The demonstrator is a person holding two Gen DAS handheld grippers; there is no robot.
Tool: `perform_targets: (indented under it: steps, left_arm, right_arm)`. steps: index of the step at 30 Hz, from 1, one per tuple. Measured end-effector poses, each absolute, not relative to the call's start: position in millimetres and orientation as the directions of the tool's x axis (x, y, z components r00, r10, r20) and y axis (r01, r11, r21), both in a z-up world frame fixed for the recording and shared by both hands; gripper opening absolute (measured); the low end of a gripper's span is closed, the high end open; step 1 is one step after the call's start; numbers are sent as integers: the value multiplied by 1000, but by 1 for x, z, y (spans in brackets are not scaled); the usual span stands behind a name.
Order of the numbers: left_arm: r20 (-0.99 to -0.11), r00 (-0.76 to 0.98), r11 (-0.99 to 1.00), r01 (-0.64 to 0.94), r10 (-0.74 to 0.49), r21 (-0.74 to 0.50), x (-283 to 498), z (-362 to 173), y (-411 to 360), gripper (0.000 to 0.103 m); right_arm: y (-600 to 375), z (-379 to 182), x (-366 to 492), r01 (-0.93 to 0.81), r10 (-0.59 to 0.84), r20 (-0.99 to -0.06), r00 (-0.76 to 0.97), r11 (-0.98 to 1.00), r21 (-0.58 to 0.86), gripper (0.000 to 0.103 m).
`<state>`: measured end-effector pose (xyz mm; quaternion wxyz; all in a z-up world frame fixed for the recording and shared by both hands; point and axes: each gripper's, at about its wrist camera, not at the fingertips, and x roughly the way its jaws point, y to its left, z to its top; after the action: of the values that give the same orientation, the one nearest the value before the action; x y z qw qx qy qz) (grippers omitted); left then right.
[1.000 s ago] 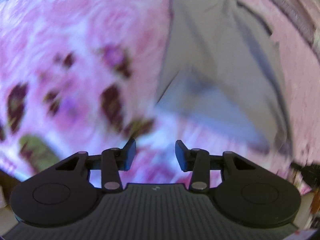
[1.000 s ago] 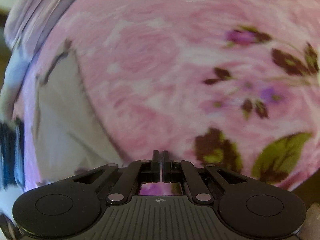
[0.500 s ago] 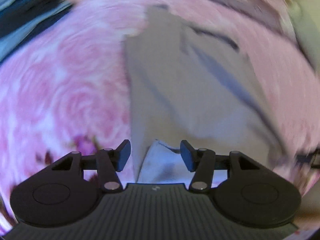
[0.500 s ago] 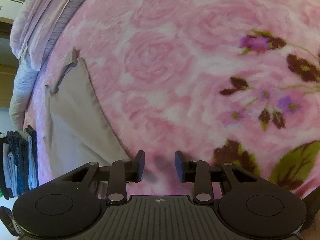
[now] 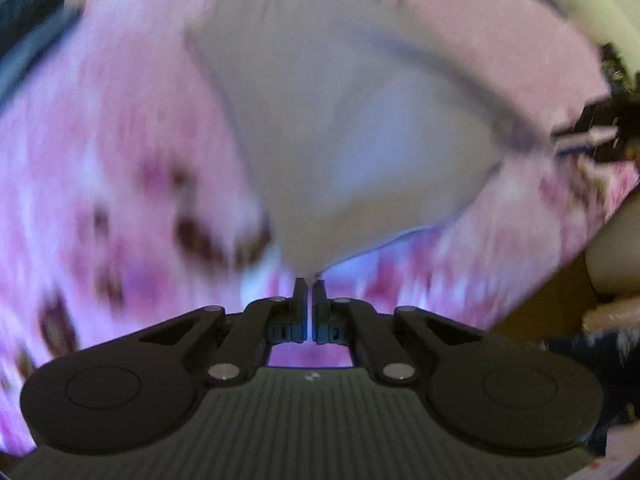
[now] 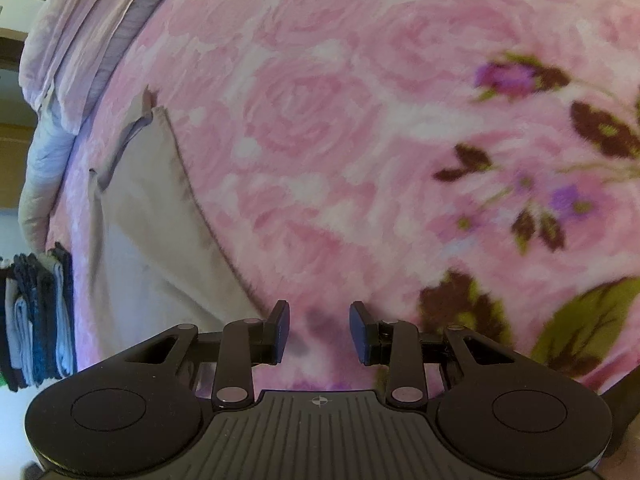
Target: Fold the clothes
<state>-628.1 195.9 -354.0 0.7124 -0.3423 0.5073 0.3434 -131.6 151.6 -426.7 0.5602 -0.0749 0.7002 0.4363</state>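
A corner of the beige garment [image 5: 344, 152] was pinched by the closed left tongs [image 5: 308, 282], the cloth fanning away over the bed [image 6: 360, 140]. The right tongs [image 6: 319, 330] stood open and empty, the garment's edge just left of them.

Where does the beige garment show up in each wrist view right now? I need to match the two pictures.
Left wrist: the beige garment fills the upper centre, its near corner pinched in the shut left gripper.
Right wrist: the beige garment lies at the left, beside the open right gripper.
Shared landmark: the pink floral blanket under it.
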Motion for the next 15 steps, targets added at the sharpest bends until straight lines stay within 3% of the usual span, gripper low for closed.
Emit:
perform_targets:
  steps: [3, 7, 10, 15]
  left_arm:
    - [-969, 210, 419, -898, 132, -138, -642, -364, 192, 2]
    - [-912, 325, 192, -940, 249, -282, -659, -350, 204, 26]
    - [-881, 385, 53, -921, 274, -386, -663, -360, 217, 28]
    - [-895, 386, 16, -920, 223, -392, -638, -389, 230, 29]
  right_arm:
    - [153, -428, -134, -597, 382, -846, -371, 600, 533, 30]
    - [154, -427, -132, -602, 394, -829, -396, 570, 559, 32]
    - [154, -427, -131, -589, 411, -808, -423, 553, 590, 34]
    - [158, -427, -143, -585, 446, -747, -492, 466, 664, 34]
